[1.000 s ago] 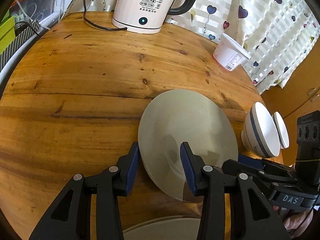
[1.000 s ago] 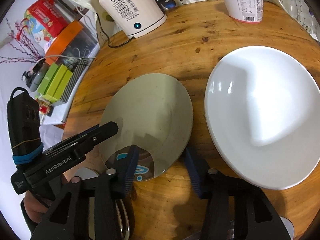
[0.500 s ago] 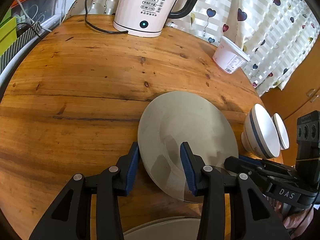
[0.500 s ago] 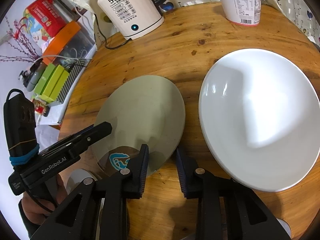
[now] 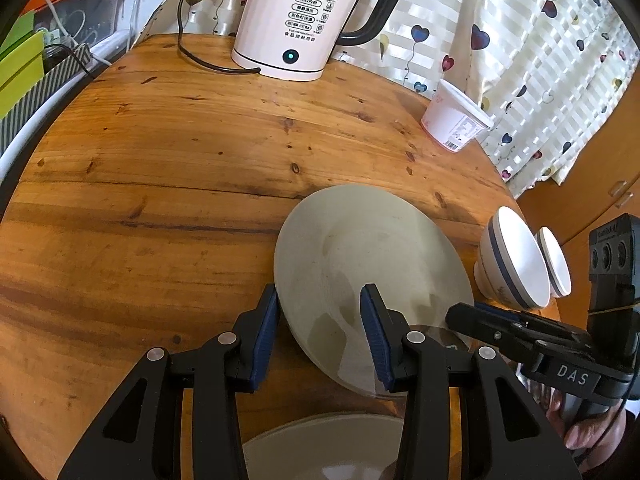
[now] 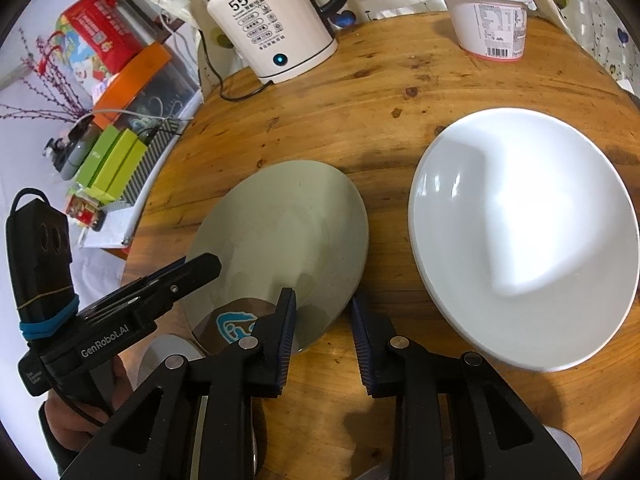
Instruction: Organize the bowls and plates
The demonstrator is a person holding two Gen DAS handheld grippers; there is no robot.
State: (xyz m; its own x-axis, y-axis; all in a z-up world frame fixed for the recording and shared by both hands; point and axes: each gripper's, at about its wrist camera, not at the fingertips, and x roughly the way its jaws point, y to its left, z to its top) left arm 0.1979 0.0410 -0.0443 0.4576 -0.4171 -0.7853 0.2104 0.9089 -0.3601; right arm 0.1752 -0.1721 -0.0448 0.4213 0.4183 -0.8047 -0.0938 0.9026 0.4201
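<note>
Both grippers sit open around the gray plate (image 5: 372, 264) rim on the wooden table (image 5: 160, 184): left gripper (image 5: 320, 332) straddles one edge, right gripper (image 6: 322, 328) the other, neither clamped. White plate (image 6: 524, 236) lies just beside, striped bowl (image 5: 512, 260) near the table edge.

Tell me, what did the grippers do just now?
The right gripper narrowed its fingers around the near edge of the grey plate. A gap remains, so it is not clamped yet. The left gripper stayed open astride the plate's other edge. The grey plate, white plate and kettle stayed put.
</note>
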